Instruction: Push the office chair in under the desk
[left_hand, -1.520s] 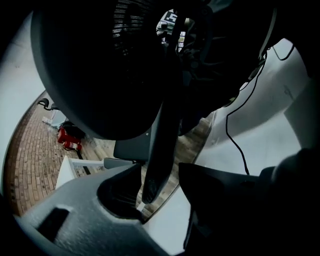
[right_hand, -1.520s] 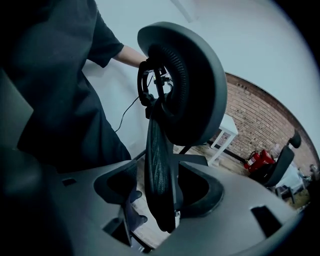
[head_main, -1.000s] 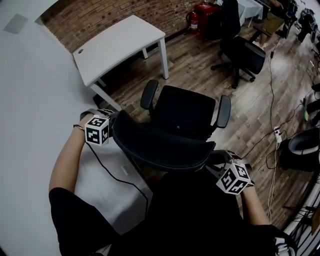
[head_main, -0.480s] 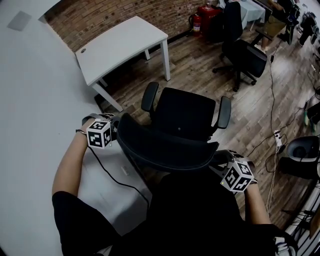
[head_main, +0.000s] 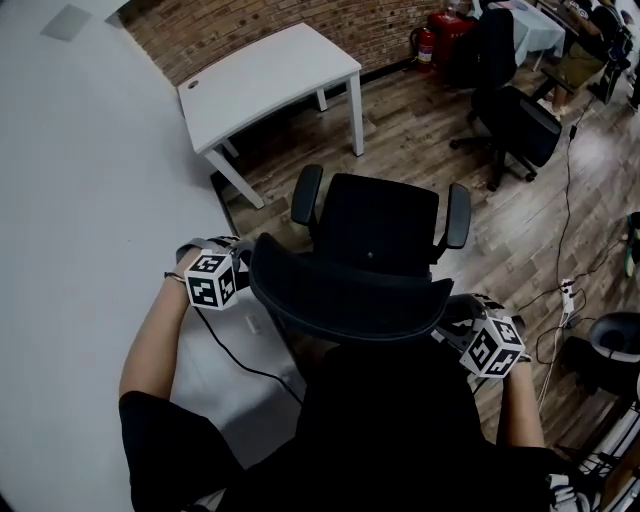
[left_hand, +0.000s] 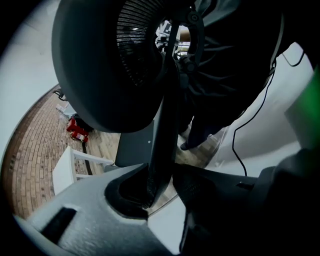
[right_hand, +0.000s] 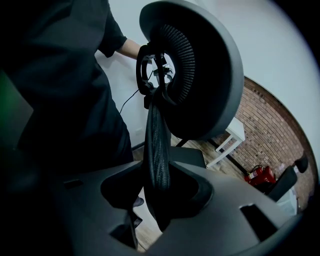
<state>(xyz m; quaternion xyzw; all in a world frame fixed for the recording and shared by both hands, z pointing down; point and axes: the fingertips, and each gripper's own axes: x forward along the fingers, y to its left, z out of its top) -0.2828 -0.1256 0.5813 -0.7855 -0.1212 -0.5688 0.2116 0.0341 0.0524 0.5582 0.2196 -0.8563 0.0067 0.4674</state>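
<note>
The left tongs (head_main: 243, 270) clenched the left edge of the backrest (head_main: 345, 300); the right tongs (head_main: 455, 318), jaws just tightened, clenched its right edge; the office chair (head_main: 378, 225) stood mid-frame, the desk (head_main: 265, 75) upper left, well apart; even pushing on both edges should steer it straight.

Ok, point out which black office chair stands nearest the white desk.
The middle chair, both armrests showing, just off the desk's corner; the other chair stands off at the upper right, by the fire extinguisher.
</note>
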